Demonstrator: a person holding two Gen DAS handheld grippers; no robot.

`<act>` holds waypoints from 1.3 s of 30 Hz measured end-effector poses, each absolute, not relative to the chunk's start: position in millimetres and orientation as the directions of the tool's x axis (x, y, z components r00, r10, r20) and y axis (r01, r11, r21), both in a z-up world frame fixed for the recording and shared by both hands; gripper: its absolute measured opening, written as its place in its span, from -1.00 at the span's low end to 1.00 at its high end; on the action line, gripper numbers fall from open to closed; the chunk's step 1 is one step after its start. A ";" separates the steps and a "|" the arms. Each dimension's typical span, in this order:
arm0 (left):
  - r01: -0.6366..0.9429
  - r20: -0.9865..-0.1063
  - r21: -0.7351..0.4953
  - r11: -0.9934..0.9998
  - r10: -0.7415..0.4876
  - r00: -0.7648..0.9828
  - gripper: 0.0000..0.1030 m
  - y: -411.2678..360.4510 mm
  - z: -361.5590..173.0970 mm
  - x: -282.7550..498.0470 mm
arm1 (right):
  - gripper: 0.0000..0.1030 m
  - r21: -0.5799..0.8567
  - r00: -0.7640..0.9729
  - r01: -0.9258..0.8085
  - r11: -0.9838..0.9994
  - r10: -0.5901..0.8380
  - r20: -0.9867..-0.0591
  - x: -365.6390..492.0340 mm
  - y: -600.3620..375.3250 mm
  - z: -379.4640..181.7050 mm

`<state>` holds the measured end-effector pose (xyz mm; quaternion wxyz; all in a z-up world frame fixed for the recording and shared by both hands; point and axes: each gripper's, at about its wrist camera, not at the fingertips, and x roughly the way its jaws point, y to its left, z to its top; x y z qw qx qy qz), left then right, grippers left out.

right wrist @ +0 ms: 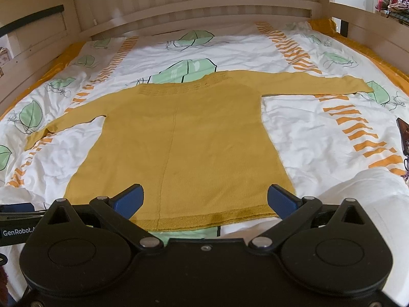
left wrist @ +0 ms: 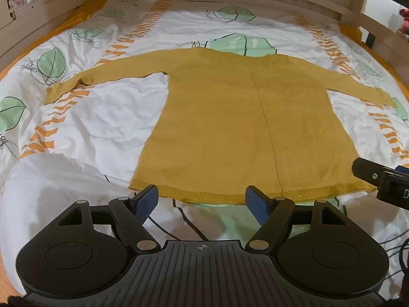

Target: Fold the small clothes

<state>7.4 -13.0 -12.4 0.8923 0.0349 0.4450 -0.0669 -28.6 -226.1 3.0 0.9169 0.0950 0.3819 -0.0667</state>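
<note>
A mustard-yellow knit sweater (left wrist: 230, 117) lies flat on the bed, hem nearest me, neck at the far side, both sleeves spread out sideways. It also shows in the right wrist view (right wrist: 184, 148). My left gripper (left wrist: 202, 199) is open and empty, its blue pads just above the hem toward its left corner. My right gripper (right wrist: 204, 199) is open and empty, over the hem toward its right corner. The right gripper's body also shows at the right edge of the left wrist view (left wrist: 383, 179).
The sweater lies on a white duvet (left wrist: 102, 117) with green leaves and orange stripes, rumpled at the near left. A wooden bed frame (right wrist: 194, 7) rises at the far side and along both sides. A white pillow-like bulge (right wrist: 365, 199) sits at the near right.
</note>
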 end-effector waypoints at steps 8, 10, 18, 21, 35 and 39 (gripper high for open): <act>0.148 -0.799 0.001 0.989 -0.088 0.595 0.44 -13.0 -12.5 6.8 | 0.99 0.124 0.695 0.194 0.973 -0.047 -0.717 -27.9 -225.3 3.4; 0.146 -0.801 -0.001 0.989 -0.088 0.592 0.44 -12.1 -13.3 7.0 | 0.99 0.123 0.692 0.192 0.974 -0.046 -0.720 -27.2 -224.8 3.1; 0.149 -0.800 -0.010 0.989 -0.098 0.592 0.44 -10.2 -13.7 10.1 | 0.99 0.131 0.685 0.191 0.973 -0.037 -0.728 -24.0 -225.0 0.9; 0.155 -0.802 -0.014 0.988 -0.103 0.589 0.44 -10.6 -14.3 12.5 | 0.99 0.140 0.680 0.192 0.971 -0.029 -0.733 -22.4 -225.5 -0.9; 0.178 -0.805 -0.024 0.984 -0.125 0.580 0.44 -15.9 -13.2 36.0 | 0.99 0.231 0.638 0.205 0.951 0.048 -0.768 -1.1 -246.1 -10.1; 0.179 -0.803 -0.045 0.983 -0.142 0.579 0.44 -15.8 -9.4 56.2 | 0.99 0.259 0.634 0.210 0.943 0.071 -0.770 15.4 -264.0 -9.0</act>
